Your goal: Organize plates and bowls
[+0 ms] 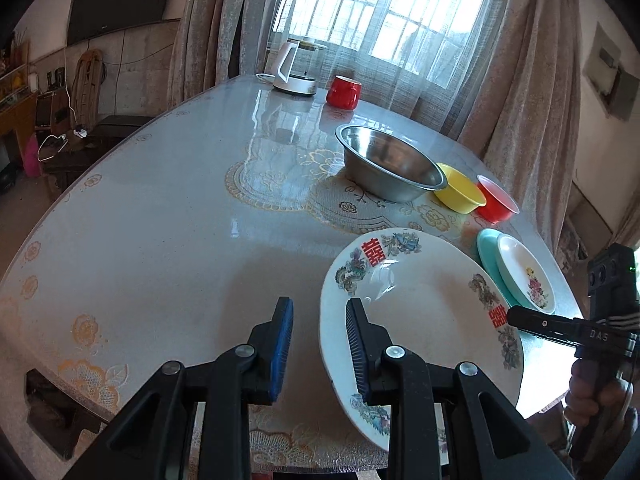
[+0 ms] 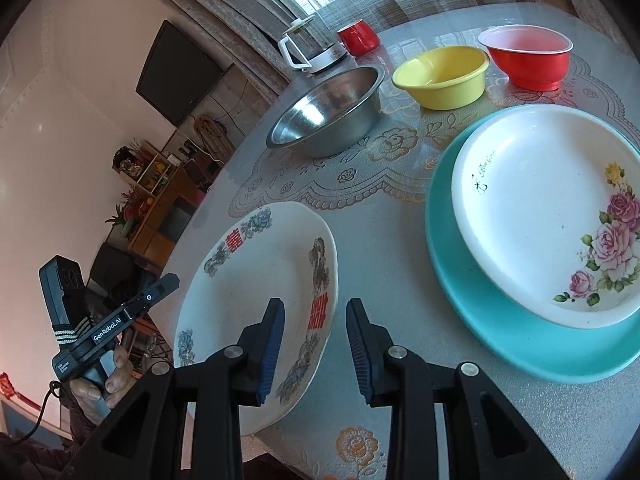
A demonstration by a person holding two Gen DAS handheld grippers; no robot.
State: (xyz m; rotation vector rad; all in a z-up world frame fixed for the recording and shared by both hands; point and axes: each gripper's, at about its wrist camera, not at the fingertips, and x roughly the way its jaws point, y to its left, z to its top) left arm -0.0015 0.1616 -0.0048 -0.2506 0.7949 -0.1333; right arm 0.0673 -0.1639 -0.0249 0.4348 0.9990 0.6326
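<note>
A large white plate with red characters and dragon motifs (image 1: 424, 320) lies at the table's near edge and also shows in the right wrist view (image 2: 260, 300). My left gripper (image 1: 320, 350) is open, its jaws straddling the plate's left rim. My right gripper (image 2: 314, 350) is open, its jaws straddling the plate's right rim. A white rose plate (image 2: 548, 216) sits on a teal plate (image 2: 480, 320). A steel bowl (image 1: 390, 164), a yellow bowl (image 1: 460, 194) and a red bowl (image 1: 496, 200) stand behind.
A white kettle (image 1: 294, 68) and a red mug (image 1: 343, 92) stand at the table's far side by the curtained window. The round table (image 1: 160, 240) has a glass top over a lace cloth. Shelves and a TV are at the left.
</note>
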